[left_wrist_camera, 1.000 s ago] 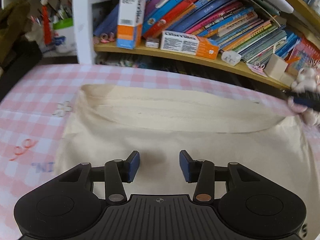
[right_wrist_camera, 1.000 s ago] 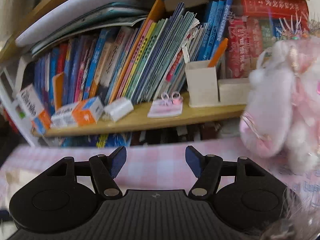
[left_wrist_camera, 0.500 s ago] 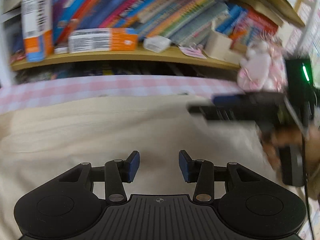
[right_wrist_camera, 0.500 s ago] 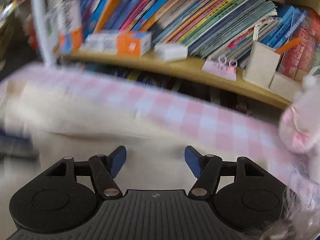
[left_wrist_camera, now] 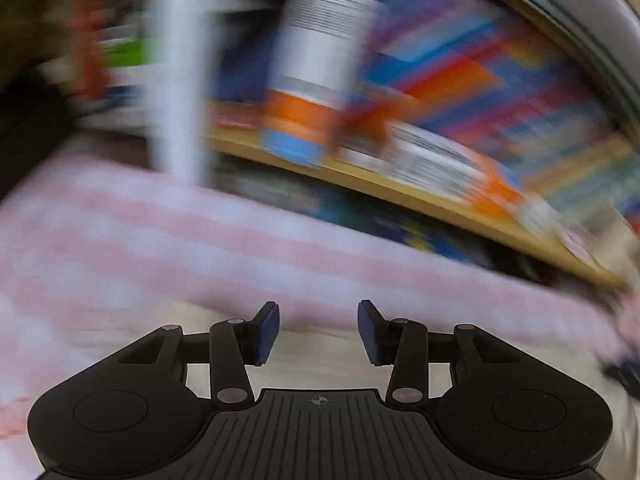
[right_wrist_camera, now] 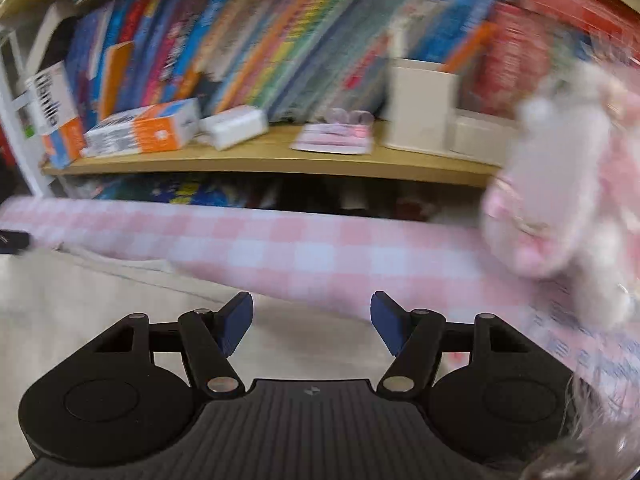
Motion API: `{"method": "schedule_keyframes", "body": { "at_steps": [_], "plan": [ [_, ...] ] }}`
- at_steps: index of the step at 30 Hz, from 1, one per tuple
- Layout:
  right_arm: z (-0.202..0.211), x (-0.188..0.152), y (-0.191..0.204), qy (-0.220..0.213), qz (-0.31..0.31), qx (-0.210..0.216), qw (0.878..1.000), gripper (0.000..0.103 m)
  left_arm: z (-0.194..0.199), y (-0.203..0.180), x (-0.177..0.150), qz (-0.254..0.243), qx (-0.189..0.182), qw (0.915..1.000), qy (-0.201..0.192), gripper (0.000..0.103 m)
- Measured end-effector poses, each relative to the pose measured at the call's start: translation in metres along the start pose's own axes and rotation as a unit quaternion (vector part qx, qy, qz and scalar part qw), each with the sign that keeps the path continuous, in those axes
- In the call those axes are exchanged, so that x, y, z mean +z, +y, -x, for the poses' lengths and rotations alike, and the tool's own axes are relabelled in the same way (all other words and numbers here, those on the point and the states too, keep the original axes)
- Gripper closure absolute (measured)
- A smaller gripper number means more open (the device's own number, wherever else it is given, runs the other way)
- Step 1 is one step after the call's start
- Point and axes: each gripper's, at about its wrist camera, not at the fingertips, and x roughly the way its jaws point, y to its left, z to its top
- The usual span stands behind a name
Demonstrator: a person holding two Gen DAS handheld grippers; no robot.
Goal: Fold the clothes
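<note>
The left gripper [left_wrist_camera: 318, 330], jaws apart and empty, had swung back leftward in half a second; only a strip of the cream garment [left_wrist_camera: 320, 356] lay under its jaws, checked cloth [left_wrist_camera: 200, 248] ahead. The right gripper [right_wrist_camera: 311, 326], also apart and empty, had settled over the garment's right edge [right_wrist_camera: 100, 300], the plush toy [right_wrist_camera: 560, 200] to its right. Both seemed placed for a grasp.

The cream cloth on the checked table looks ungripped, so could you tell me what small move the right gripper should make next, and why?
Probably lower the right gripper onto the far edge of the cream cloth and close on it. Its fingers are apart with nothing between them, and the cloth's edge lies just ahead, against the pink checked tablecloth. The left gripper is open too, and its view is too blurred to judge.
</note>
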Motion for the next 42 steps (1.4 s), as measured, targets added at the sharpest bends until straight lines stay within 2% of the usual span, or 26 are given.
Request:
{"method": "schedule_keyframes", "body": {
  "at_steps": [3,7,13,17,19,22,24,27,28,32,33,35,36,38,39,40,41,42],
  "plan": [
    [0.018,-0.008,-0.014,-0.01,-0.005,-0.016,1.0,0.04,0.019,0.036,0.003,0.031,0.054,0.9979,-0.02,0.062],
    [0.054,-0.028,-0.029,-0.019,-0.004,-0.032,0.999,0.04,0.07,0.052,-0.031,0.013,0.055,0.998,-0.03,0.061],
    [0.118,-0.072,-0.04,0.007,-0.031,-0.034,0.999,0.039,0.141,0.065,-0.101,-0.033,0.073,0.9967,0.013,0.06],
    [0.161,-0.108,-0.042,0.041,-0.076,-0.026,0.996,0.038,0.173,0.084,-0.135,0.001,0.071,0.9964,0.045,0.058],
    [0.181,-0.127,-0.041,0.062,-0.102,-0.022,0.993,0.038,0.173,0.097,-0.144,0.064,0.046,0.9956,0.05,0.058],
    [0.203,-0.149,-0.038,0.074,-0.152,-0.016,0.986,0.038,0.175,0.116,-0.158,0.158,0.008,0.9857,0.056,0.059],
    [0.216,-0.162,-0.038,0.076,-0.205,-0.013,0.976,0.038,0.176,0.129,-0.167,0.22,-0.018,0.9734,0.061,0.059],
    [0.232,-0.181,-0.043,0.076,-0.316,0.013,0.945,0.038,0.177,0.149,-0.18,0.312,-0.056,0.9463,0.066,0.059],
    [0.235,-0.189,-0.046,0.074,-0.367,0.027,0.927,0.038,0.177,0.155,-0.184,0.34,-0.068,0.9354,0.068,0.059],
    [0.242,-0.217,-0.054,0.052,-0.541,0.088,0.835,0.038,0.168,0.166,-0.193,0.406,-0.084,0.9082,0.058,0.061],
    [0.242,-0.223,-0.053,0.045,-0.568,0.099,0.816,0.038,0.166,0.169,-0.195,0.423,-0.087,0.9003,0.055,0.061],
    [0.239,-0.225,-0.049,0.042,-0.587,0.095,0.803,0.039,0.161,0.175,-0.199,0.454,-0.096,0.8846,0.05,0.063],
    [0.237,-0.226,-0.047,0.04,-0.597,0.092,0.796,0.041,0.159,0.177,-0.199,0.462,-0.098,0.8801,0.047,0.063],
    [0.234,-0.221,-0.047,0.034,-0.592,0.08,0.801,0.046,0.157,0.182,-0.199,0.479,-0.101,0.8709,0.042,0.066],
    [0.231,-0.217,-0.047,0.033,-0.59,0.074,0.803,0.05,0.155,0.183,-0.199,0.486,-0.103,0.8669,0.039,0.071],
    [0.228,-0.216,-0.048,0.037,-0.588,0.067,0.805,0.068,0.158,0.181,-0.192,0.474,-0.111,0.8726,0.034,0.09],
    [0.222,-0.213,-0.05,0.043,-0.584,0.057,0.808,0.079,0.16,0.179,-0.185,0.462,-0.119,0.8782,0.028,0.096],
    [0.218,-0.208,-0.05,0.049,-0.578,0.049,0.813,0.096,0.163,0.176,-0.179,0.45,-0.127,0.8834,0.023,0.098]
  ]
}}
